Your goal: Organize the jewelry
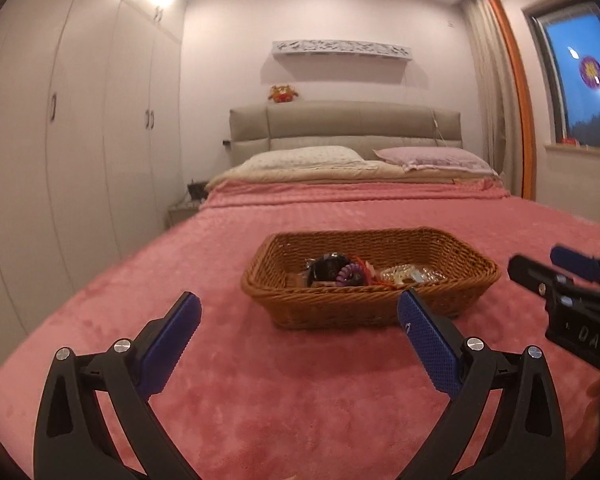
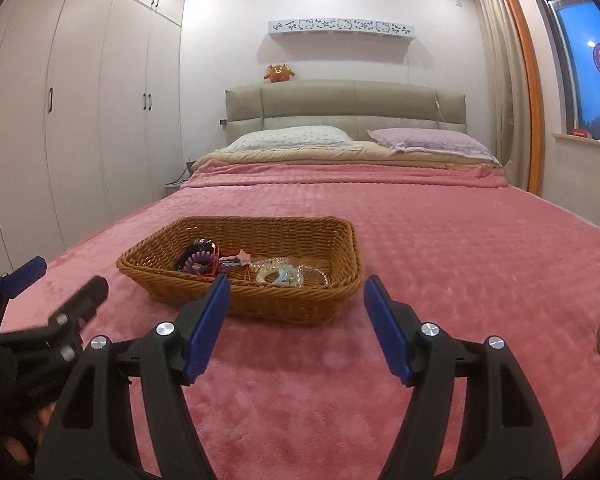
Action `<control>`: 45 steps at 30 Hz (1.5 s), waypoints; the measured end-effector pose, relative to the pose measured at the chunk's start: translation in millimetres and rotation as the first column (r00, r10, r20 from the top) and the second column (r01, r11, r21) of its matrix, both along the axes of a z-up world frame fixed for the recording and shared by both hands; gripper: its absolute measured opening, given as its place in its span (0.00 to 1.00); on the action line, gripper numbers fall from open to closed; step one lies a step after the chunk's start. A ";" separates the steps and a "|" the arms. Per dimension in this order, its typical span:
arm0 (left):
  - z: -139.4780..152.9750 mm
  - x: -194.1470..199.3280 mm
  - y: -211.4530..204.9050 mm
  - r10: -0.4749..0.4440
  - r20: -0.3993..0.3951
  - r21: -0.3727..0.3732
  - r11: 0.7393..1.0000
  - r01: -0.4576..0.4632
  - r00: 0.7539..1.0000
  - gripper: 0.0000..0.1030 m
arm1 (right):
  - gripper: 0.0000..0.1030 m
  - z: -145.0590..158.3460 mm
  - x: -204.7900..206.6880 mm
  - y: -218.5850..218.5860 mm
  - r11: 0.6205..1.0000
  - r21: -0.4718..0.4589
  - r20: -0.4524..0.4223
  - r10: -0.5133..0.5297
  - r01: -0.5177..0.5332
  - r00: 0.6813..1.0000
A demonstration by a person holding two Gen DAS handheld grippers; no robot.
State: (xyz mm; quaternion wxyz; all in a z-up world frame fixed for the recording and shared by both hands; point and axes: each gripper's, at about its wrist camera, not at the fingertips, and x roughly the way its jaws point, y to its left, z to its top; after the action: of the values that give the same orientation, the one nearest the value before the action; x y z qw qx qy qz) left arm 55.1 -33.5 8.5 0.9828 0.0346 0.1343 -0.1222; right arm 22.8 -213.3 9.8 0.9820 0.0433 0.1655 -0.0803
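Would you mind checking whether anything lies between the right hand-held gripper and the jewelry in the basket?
Only the basket's near wall. The right hand-held gripper is open over bare pink blanket, and the jewelry lies uncovered inside.

the right gripper [image 2: 296, 292] is spread wide over the pink blanket [image 2: 440, 248], near a wicker basket [image 2: 260, 304] that holds hair ties [image 2: 198, 258] and clear beads [image 2: 284, 272].

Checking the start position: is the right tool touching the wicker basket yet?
Apart. In the left wrist view the right tool hangs open in the air to the right of the wicker basket, with pink blanket visible between them.
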 end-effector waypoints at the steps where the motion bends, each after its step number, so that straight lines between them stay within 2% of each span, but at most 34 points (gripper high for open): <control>1: 0.4 1.6 4.1 -0.004 -0.004 -0.021 1.000 0.004 1.000 0.93 | 0.64 -0.4 -0.6 2.0 1.000 -0.007 0.004 0.000 0.000 1.000; 9: 1.9 -12.7 -1.5 0.003 0.070 0.001 1.000 -0.003 0.998 0.93 | 0.64 -1.3 -8.2 25.8 0.993 -0.120 0.022 0.026 -0.023 0.999; 14: 3.8 -12.8 2.3 0.014 0.068 -0.007 1.000 -0.014 0.998 0.93 | 0.64 -3.3 -7.8 36.6 0.984 -0.175 0.021 0.020 -0.016 1.000; 23: 3.6 -10.3 4.3 0.023 0.051 -0.015 1.000 -0.023 0.998 0.93 | 0.64 -2.3 -3.5 13.4 0.997 -0.074 -0.001 -0.011 0.011 1.000; 33: 4.0 -8.5 6.2 0.032 0.036 -0.021 0.999 -0.031 0.999 0.93 | 0.64 -2.9 -1.6 14.7 0.996 -0.085 -0.006 -0.012 0.012 1.000; 34: 4.0 -8.6 6.1 0.032 0.037 -0.020 0.999 -0.031 0.999 0.93 | 0.64 -3.2 -1.3 14.4 0.997 -0.080 -0.007 -0.013 0.013 1.000; 36: 3.9 -8.4 6.2 0.033 0.037 -0.017 0.999 -0.032 0.999 0.93 | 0.72 -3.8 -0.7 12.9 0.997 -0.072 -0.011 -0.017 0.017 1.000; 45: 4.4 -9.5 5.4 0.036 0.041 -0.007 0.999 -0.036 0.999 0.93 | 0.72 -3.7 -0.4 10.1 0.999 -0.051 -0.012 -0.017 0.016 1.000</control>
State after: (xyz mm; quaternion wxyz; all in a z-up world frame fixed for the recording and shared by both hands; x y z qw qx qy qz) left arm 45.6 -28.1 12.9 0.9875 0.0318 0.1144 -0.1041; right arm 22.5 -203.2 6.1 0.9810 0.0193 0.1691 -0.0928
